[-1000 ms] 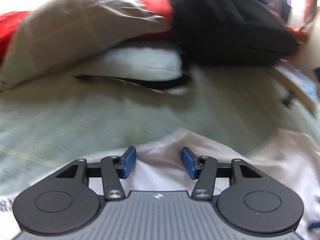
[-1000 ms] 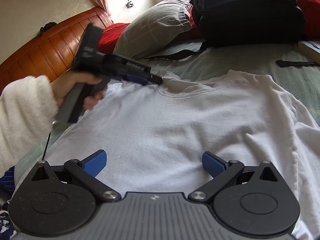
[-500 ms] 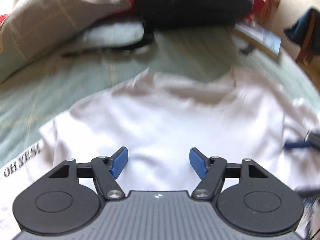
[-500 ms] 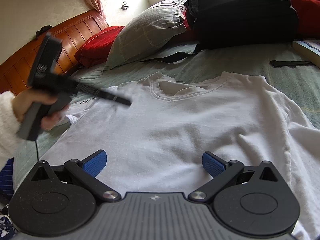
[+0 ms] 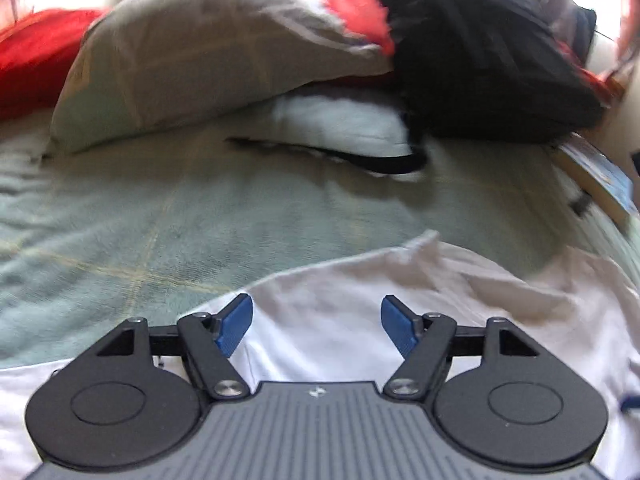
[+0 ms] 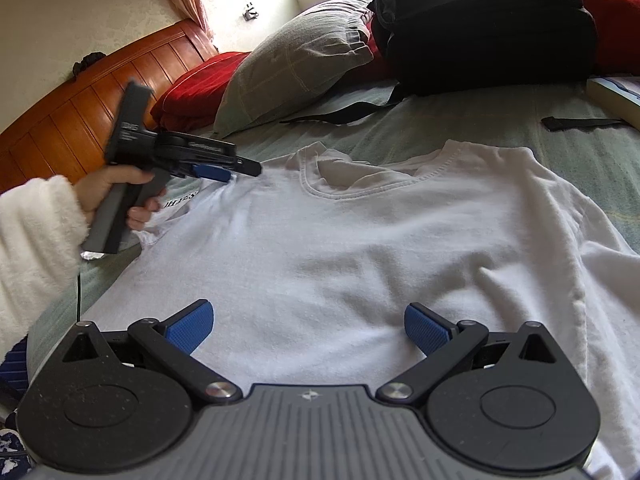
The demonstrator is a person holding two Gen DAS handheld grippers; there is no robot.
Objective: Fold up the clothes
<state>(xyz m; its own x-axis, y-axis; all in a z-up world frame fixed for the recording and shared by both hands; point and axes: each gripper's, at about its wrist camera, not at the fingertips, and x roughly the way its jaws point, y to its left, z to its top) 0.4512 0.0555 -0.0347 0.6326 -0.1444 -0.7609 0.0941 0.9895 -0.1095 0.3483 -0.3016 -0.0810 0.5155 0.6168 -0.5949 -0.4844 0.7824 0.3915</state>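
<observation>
White T-shirt (image 6: 360,248) lies face-up on the bed (image 6: 460,128), collar toward the pillow (image 6: 296,60). Thin, limp cotton: will sag and crease. Best pinched at shoulder seams beside the collar. Left gripper (image 5: 317,322) opening, empty, over the shoulder; right gripper (image 6: 308,326) wide, empty.

Black backpack (image 6: 480,28) against grey pillow (image 6: 292,64); red pillow (image 6: 192,92) by wooden headboard (image 6: 80,108).
</observation>
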